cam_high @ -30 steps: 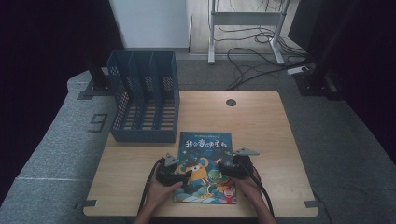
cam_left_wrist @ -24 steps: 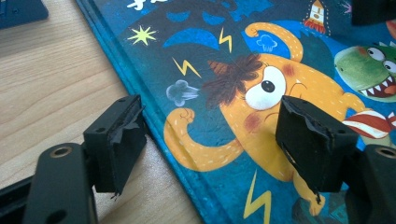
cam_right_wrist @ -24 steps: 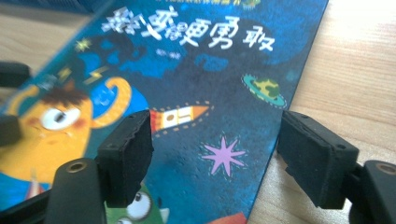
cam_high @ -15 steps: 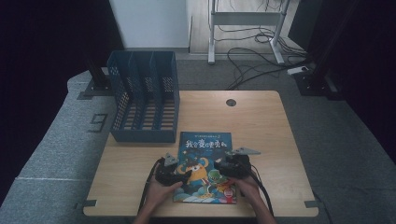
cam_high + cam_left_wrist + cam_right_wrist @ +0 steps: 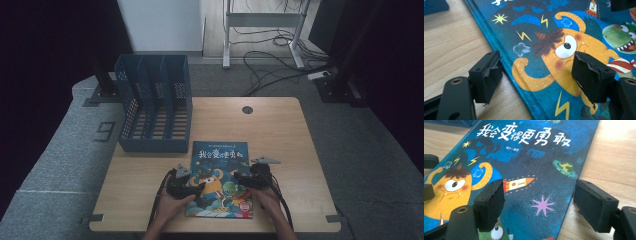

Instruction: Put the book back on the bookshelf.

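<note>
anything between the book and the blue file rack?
Nothing: a narrow strip of bare table separates the picture book from the file rack, in the high view.

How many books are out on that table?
1. The picture book lies flat on the table's near side, right of the blue file rack. Nothing shows in the rack's slots, though their bottoms are partly hidden.

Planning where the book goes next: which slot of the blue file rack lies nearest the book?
The rightmost slot of the blue file rack: its front corner sits just left of the book's top left corner; the other slots lie farther left.
</note>
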The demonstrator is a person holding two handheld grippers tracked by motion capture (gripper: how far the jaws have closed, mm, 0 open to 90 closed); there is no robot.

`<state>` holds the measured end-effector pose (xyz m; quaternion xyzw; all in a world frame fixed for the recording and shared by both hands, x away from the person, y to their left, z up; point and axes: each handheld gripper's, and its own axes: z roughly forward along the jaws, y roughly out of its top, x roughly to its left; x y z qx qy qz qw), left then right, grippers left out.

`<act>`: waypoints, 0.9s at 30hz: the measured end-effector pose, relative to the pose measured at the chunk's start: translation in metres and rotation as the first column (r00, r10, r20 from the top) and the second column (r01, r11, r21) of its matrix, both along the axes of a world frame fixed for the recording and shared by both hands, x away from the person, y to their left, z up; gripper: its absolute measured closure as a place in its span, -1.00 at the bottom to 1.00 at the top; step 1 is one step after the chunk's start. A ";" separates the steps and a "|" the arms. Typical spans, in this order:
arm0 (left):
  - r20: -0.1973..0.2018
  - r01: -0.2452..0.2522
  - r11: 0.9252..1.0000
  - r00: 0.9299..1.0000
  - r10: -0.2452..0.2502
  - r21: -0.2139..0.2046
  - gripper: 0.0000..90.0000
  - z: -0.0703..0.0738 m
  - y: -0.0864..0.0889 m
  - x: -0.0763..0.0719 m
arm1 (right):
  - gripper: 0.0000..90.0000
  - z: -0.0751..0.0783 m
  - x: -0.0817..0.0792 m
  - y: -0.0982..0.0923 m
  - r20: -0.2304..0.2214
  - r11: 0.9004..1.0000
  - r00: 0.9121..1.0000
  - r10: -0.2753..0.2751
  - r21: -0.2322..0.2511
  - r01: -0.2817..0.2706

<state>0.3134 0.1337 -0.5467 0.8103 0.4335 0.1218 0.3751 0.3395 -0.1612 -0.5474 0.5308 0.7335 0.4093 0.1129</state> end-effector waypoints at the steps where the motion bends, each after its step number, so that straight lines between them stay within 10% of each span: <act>1: 0.000 0.000 1.000 1.000 0.000 0.000 -0.47 0.000 0.000 0.000 | -0.48 -0.001 0.000 0.000 0.003 1.000 1.000 0.001 0.004 -0.001; 27: -0.022 -0.013 0.998 1.000 0.011 -0.058 -0.49 0.000 0.004 0.002 | -0.44 0.015 0.001 -0.021 -0.036 0.968 0.999 -0.003 0.251 0.012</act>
